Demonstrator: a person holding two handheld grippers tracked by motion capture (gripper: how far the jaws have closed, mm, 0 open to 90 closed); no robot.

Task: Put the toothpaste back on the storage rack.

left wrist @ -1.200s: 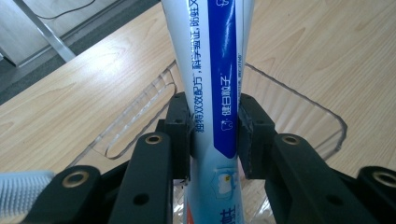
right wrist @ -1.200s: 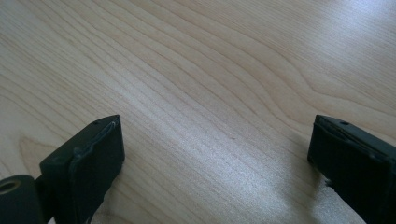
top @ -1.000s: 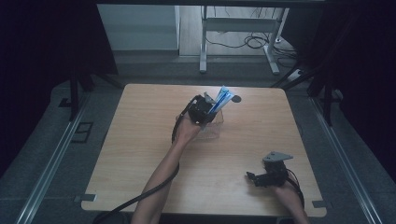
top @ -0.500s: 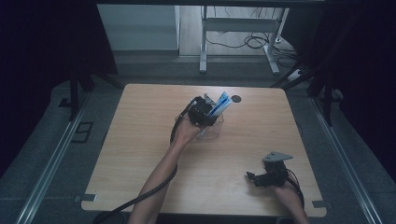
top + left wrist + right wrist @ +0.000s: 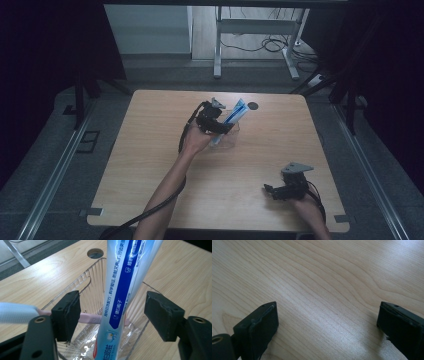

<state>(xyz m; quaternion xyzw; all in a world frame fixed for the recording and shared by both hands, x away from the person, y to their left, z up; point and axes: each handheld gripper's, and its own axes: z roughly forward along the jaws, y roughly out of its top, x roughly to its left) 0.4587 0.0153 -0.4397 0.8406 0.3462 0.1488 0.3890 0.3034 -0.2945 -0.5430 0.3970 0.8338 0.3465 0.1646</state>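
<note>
Jaws just opening, toothpaste tube [image 5: 125, 290] stands untouched between them (in clear holder [image 5: 92, 275]).

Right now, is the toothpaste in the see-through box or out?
In: the blue-and-white toothpaste tube stands leaning inside the clear plastic box.

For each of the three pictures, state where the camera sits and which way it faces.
High view: above the near side, facing forward and down; forearms, left gripper, right gripper.
Left gripper view: on that gripper, facing the toothpaste tube between open jaws, in the clear basket.
Right gripper view: facing the bare table, jaws open.
Shared: tube, basket, table.
</note>
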